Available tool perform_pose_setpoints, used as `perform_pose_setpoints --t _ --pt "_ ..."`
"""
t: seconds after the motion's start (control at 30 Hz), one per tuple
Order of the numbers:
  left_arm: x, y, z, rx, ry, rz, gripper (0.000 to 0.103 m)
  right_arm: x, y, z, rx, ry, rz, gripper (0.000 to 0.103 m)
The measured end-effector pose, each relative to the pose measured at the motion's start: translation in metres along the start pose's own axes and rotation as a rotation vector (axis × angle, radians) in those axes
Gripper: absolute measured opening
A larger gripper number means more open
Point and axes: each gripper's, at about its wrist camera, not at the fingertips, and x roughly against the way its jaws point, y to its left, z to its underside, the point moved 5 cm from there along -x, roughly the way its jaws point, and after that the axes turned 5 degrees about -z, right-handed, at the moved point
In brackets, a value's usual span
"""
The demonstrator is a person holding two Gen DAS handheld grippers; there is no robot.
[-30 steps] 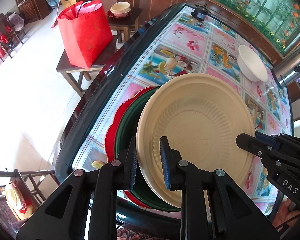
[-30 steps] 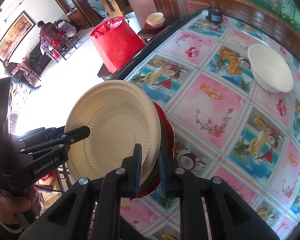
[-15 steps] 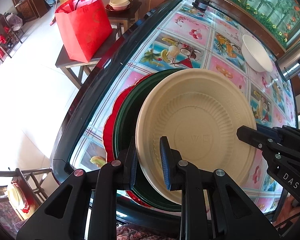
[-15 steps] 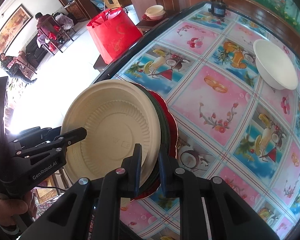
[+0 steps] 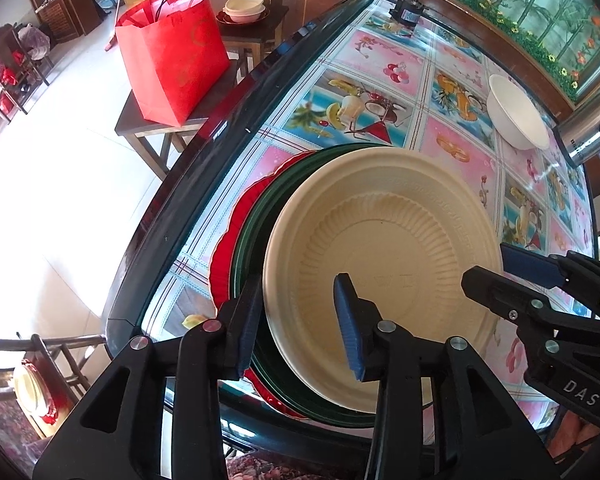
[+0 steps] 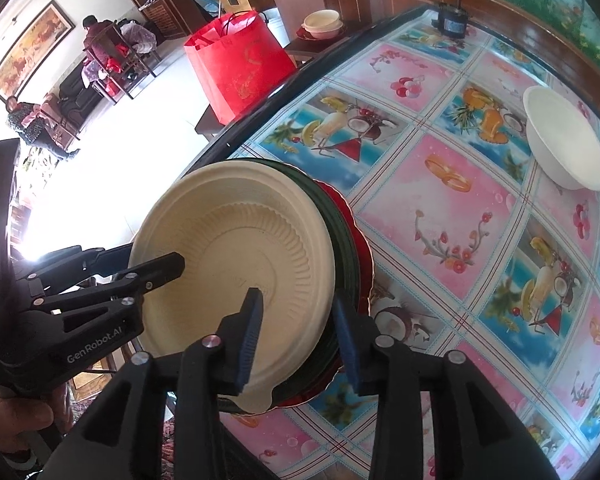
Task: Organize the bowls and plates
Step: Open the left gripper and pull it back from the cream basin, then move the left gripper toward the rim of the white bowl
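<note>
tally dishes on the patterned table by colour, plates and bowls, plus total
Beige plate: 1, top of the stack
Green plate: 1, under it
Red plate: 1, at the bottom
White bowl: 1, standing apart on the table
Total: 4 (3 plates, 1 bowl)

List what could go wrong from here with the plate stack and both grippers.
1. Both the left gripper and the right gripper have their jaws spread around the rim of the plate stack; pulling out carelessly could catch a rim and drag plates.
2. The stack sits by the table edge on the near side, so a nudge may tip it off.
3. The beige plate lies off-centre on the green plate, so it may slide.
</note>
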Motion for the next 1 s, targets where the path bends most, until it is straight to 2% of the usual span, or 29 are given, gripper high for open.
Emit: perform_pose_setpoints --t 0.17,0.47,0.7,1.0 --pt "0.017 -0.002 -0.004 -0.001 -0.051 -0.008 0.048 0.015 -0.009 -0.001 -0.036 -0.032 -0.023 0.045" --pt "0.043 -0.028 -0.022 -0.040 -0.122 0.007 0.048 0.036 -0.042 0.001 -0.127 -0.078 -0.015 0.049" --pt "0.045 -0.080 -0.038 -0.102 -0.135 0.052 0.048 0.055 -0.084 0.013 -0.207 -0.109 0.022 0.055" --pt "0.036 -0.176 -0.056 -0.200 -0.138 0.131 0.048 0.087 -0.167 0.027 -0.331 -0.163 0.099 0.056"
